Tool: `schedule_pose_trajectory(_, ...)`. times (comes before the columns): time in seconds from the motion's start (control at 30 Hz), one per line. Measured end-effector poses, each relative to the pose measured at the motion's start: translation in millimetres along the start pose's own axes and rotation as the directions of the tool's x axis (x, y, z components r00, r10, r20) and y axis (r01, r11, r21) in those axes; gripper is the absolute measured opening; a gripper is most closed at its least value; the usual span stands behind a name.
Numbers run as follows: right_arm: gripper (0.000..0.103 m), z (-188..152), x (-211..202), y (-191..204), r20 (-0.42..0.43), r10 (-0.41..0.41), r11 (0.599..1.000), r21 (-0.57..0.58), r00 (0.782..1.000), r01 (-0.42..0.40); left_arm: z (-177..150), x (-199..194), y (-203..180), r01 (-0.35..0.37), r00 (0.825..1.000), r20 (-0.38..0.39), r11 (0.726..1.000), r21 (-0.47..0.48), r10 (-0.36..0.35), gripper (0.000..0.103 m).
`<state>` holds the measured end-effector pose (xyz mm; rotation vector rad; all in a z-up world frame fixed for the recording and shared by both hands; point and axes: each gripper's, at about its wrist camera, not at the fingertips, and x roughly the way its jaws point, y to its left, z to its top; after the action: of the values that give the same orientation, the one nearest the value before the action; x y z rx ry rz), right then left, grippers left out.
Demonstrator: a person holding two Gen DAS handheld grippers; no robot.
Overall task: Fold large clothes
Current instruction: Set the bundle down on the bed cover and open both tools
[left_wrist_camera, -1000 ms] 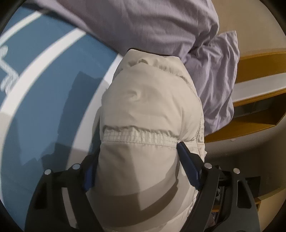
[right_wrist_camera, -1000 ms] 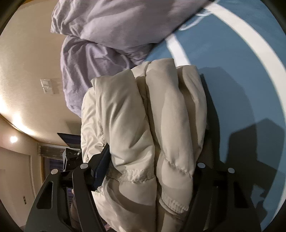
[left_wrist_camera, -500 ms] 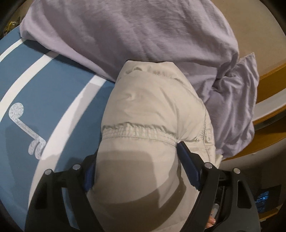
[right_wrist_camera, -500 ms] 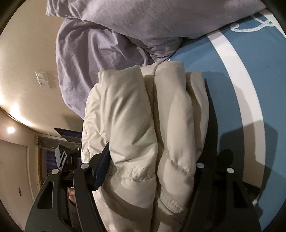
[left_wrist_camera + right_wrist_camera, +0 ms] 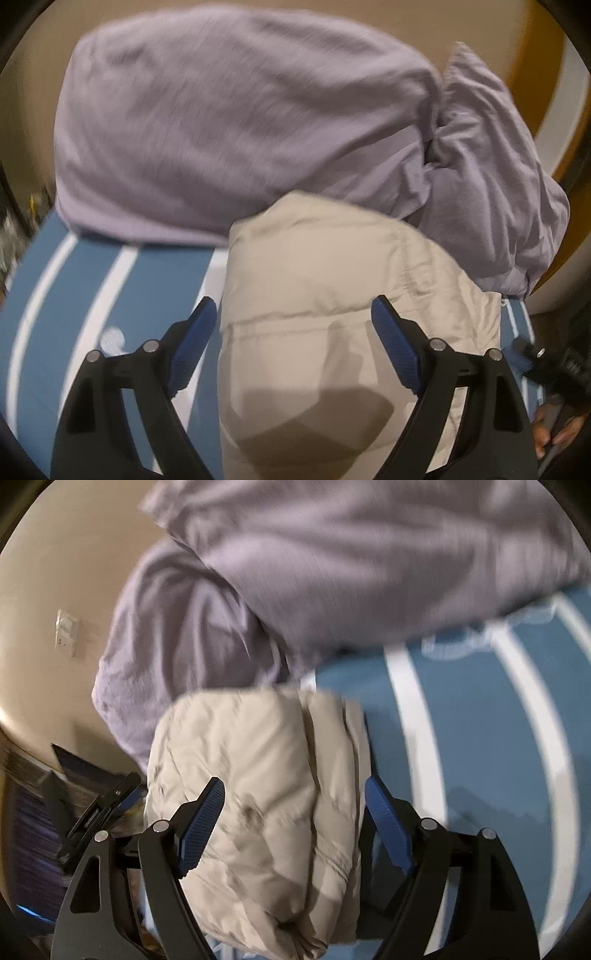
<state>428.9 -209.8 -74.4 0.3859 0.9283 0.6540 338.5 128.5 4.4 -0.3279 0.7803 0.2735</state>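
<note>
The left gripper (image 5: 291, 317) is close to the camera. Its jaws have just been opening and now stand wide, with blue pads (image 5: 395, 347). The folded cream puffy jacket (image 5: 332, 280) sits between them. The pads do not press on it; there is a gap on each side, so the jacket is let go.

The right gripper (image 5: 293, 801) looks the same. Its jaws have just been opening too, and they stand wide with the jacket (image 5: 266, 775) between them. The blue pads (image 5: 201, 823) are off the cloth. From this side you can see the jacket folded into thick puffy layers.

The jacket lies on a blue bed cover (image 5: 162, 273) with white stripes (image 5: 417, 716). It is near the edge of the bed.

In the left view, a bit of a hand (image 5: 554, 432) shows at the far right edge, next to the dark body of the other gripper.

Just behind the jacket is a big lilac pillow (image 5: 236, 122). A crumpled lilac cloth (image 5: 495, 177) lies beside it, touching the jacket's far corner.

Farthest away is a tan wall (image 5: 44, 554) with a pale switch plate (image 5: 66, 633) on it. Both pictures are a little blurry.
</note>
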Motion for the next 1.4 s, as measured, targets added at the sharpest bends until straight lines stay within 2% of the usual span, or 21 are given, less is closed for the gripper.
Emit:
schedule_pose_trajectory(0.13,0.078,2.0,-2.7,47.7,0.098,-0.088,0.976,-0.191,0.991,0.105,-3.6,-7.3,-32.2,-0.058,0.998,0.046,0.989,0.135,0.052,0.085)
schedule_pose_trajectory(0.2,0.064,0.0,3.8,66.0,0.131,-0.111,0.953,-0.268,0.985,0.143,-7.3,-6.7,-42.0,-0.079,0.996,0.047,0.980,0.185,0.072,0.085)
schedule_pose_trajectory(0.3,0.054,-2.2,16.7,77.7,0.147,-0.130,0.929,-0.327,0.980,0.173,-11.9,-3.6,-47.9,-0.083,0.996,0.034,0.976,0.201,0.078,0.085)
schedule_pose_trajectory(0.5,0.052,-2.9,41.5,81.4,0.171,-0.183,0.907,-0.350,0.968,0.233,-17.0,10.2,-47.6,-0.104,0.995,0.014,0.977,0.187,0.104,0.086)
schedule_pose_trajectory(0.57,0.052,-5.9,48.3,80.0,0.168,-0.203,0.904,-0.346,0.965,0.251,-18.7,14.3,-48.8,-0.128,0.992,0.026,0.972,0.197,0.125,0.095)
schedule_pose_trajectory(0.67,0.053,-11.1,58.2,75.9,0.170,-0.224,0.896,-0.352,0.960,0.272,-22.0,21.0,-48.9,-0.144,0.990,0.037,0.967,0.210,0.139,0.101)
schedule_pose_trajectory(0.83,0.053,-22.7,67.5,66.7,0.200,-0.222,0.887,-0.364,0.954,0.283,-25.6,31.3,-43.8,-0.111,0.994,0.025,0.976,0.187,0.109,0.101)
schedule_pose_trajectory(1.4,0.056,-26.2,84.2,51.0,0.199,-0.204,0.903,-0.341,0.959,0.263,-30.1,52.9,-44.9,-0.117,0.993,0.038,0.971,0.207,0.112,0.101)
